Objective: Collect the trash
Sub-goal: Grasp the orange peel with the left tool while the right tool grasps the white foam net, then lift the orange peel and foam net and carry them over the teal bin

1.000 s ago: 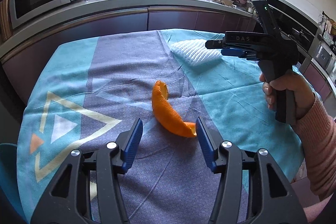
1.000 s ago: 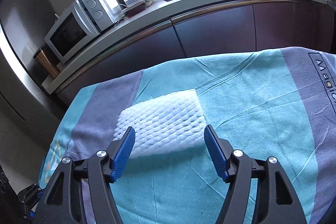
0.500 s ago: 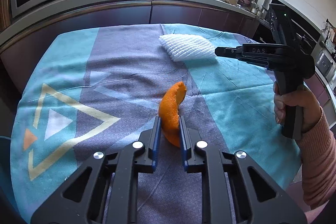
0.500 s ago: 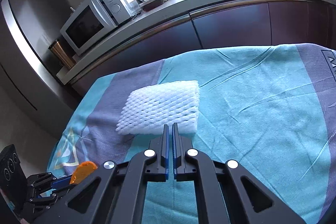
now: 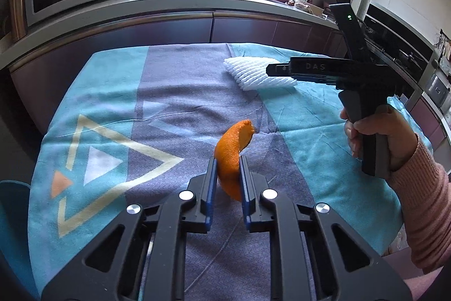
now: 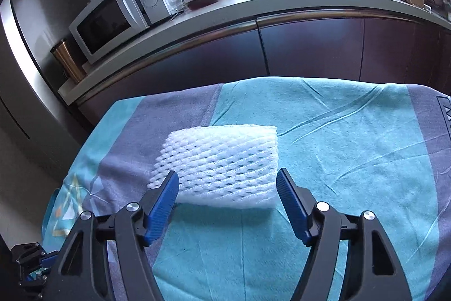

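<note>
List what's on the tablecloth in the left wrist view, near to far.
Left hand-held gripper shut on orange peel → white foam fruit net at the far side.

Peel (image 5: 231,157) on tablecloth (image 5: 112,92), foam net (image 5: 253,75) behind, right

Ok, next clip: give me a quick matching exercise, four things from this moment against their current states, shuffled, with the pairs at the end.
Things:
1. orange peel
2. foam net
3. left gripper
4. right gripper

States:
A. jaws apart, either side of a white thing, not pressing it
B. lying flat on the cloth
C. pinched between two blue pads
D. jaws closed on something orange

Pairs: 1-C, 2-B, 3-D, 4-A
</note>
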{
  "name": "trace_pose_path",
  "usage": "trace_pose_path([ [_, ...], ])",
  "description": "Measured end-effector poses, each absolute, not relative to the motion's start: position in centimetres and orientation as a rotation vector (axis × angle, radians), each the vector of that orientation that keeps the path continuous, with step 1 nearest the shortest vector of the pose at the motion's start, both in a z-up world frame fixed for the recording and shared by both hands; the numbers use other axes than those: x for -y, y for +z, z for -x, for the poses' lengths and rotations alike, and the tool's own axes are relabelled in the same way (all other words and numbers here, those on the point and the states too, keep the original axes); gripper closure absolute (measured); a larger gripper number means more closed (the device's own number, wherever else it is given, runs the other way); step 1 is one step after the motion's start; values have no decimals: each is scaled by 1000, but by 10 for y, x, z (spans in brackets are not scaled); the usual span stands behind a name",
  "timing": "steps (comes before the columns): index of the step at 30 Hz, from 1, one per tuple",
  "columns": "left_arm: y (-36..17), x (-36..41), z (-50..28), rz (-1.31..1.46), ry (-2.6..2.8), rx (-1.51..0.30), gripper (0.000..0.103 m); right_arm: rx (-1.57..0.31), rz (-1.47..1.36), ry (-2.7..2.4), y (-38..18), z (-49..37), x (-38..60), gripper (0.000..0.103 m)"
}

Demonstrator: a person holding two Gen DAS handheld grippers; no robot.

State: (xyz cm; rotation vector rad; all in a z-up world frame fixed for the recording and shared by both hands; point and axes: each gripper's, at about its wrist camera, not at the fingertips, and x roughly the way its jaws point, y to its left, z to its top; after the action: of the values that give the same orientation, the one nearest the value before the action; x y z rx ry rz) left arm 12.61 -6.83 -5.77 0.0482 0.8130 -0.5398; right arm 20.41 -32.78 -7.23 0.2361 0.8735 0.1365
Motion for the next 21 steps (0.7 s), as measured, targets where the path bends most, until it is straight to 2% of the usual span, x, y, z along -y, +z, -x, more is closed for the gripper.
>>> trace_pose_path([
  [2, -58, 66, -126, -46, -535, -814, 87, -891, -191, 117, -78, -206, 322, 34],
  [3, -58, 65, -125, -44, -533, -813, 87, -887, -186, 113, -78, -205, 322, 38],
  [4, -59, 64, -125, -40, -533, -815, 87, -893, -173, 115, -78, -205, 322, 55],
  [6, -59, 63, -126, -34, -530, -813, 87, -892, -176, 124, -78, -203, 324, 62],
  [8, -59, 61, -126, -28, -530, -814, 87, -891, -193, 142, -78, -201, 326, 78],
  [11, -58, 58, -126, -25, -525, -808, 87, -873, -214, 164, -75, -194, 326, 83],
  [21, -45, 33, -111, -24, -479, -768, 88, -795, -276, 304, -49, -148, 306, 83],
])
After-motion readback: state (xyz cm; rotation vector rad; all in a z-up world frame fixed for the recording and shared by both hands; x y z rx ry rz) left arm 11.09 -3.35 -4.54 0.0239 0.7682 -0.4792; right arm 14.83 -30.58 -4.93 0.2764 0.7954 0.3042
